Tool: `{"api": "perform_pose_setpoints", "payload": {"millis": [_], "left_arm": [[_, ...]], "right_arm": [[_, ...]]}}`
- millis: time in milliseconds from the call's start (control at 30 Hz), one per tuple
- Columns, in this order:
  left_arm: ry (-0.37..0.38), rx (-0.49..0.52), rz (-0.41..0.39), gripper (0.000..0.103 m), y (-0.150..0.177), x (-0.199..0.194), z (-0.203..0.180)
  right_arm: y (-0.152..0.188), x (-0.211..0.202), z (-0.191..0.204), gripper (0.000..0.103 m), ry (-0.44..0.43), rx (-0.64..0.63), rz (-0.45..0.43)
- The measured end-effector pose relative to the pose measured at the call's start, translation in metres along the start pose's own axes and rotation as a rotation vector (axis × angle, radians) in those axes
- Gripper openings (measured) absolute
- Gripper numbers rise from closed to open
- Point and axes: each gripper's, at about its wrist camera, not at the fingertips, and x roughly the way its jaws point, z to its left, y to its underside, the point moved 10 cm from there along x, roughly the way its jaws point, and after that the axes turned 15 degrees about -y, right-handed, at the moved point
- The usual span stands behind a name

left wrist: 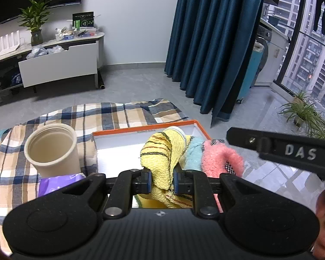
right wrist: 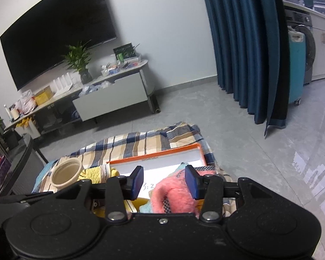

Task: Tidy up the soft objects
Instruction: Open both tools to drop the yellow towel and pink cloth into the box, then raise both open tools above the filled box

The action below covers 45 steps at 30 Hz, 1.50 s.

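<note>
Left wrist view: left gripper (left wrist: 161, 178) was clamped on a bunched fold of the yellow cloth (left wrist: 162, 151), over the orange box (left wrist: 145, 130); limp, light, likely to sag.

Right wrist view: right gripper (right wrist: 164, 181) stood wide, holding nothing, pink fluffy item (right wrist: 173, 191) between its fingers; squashy, best pinched mid-bulk.

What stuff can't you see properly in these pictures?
- Bottom of the yellow cloth: left wrist view, hidden behind the left gripper.
- Floor of the orange box: right wrist view, covered by the pink fluffy item and the right gripper.
- Purple packet: left wrist view, label too blurred.
</note>
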Motion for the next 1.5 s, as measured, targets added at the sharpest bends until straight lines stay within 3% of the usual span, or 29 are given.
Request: {"api": "perform_pose_setpoints", "payload": {"millis": [100,200,267,600,867,1200,1500], "left_arm": [[0.014,0.006,0.002,0.022,0.0,0.002,-0.004],[0.024,0.01,-0.003,0.033,-0.001,0.005,-0.007],[0.024,0.003,-0.004,0.052,-0.001,0.007,-0.006],[-0.01,-0.014,-0.005,0.073,0.004,-0.005,0.011],[-0.073,-0.031,-0.05,0.101,0.0,-0.035,0.025],[-0.171,-0.038,-0.041,0.103,0.02,-0.059,0.029],[-0.205,0.0,-0.01,0.103,0.051,-0.07,0.022]], "right_arm": [[-0.002,-0.009,-0.003,0.054,0.005,0.008,-0.021],[-0.003,-0.016,-0.003,0.055,0.006,0.011,-0.034],[-0.001,-0.019,-0.003,0.055,0.002,0.014,-0.038],[0.003,-0.033,0.01,0.055,-0.017,0.008,-0.052],[0.007,-0.05,0.023,0.059,-0.024,-0.008,-0.07],[0.028,-0.073,0.03,0.067,-0.013,-0.015,-0.066],[0.052,-0.086,0.026,0.067,-0.005,-0.003,-0.046]]}}
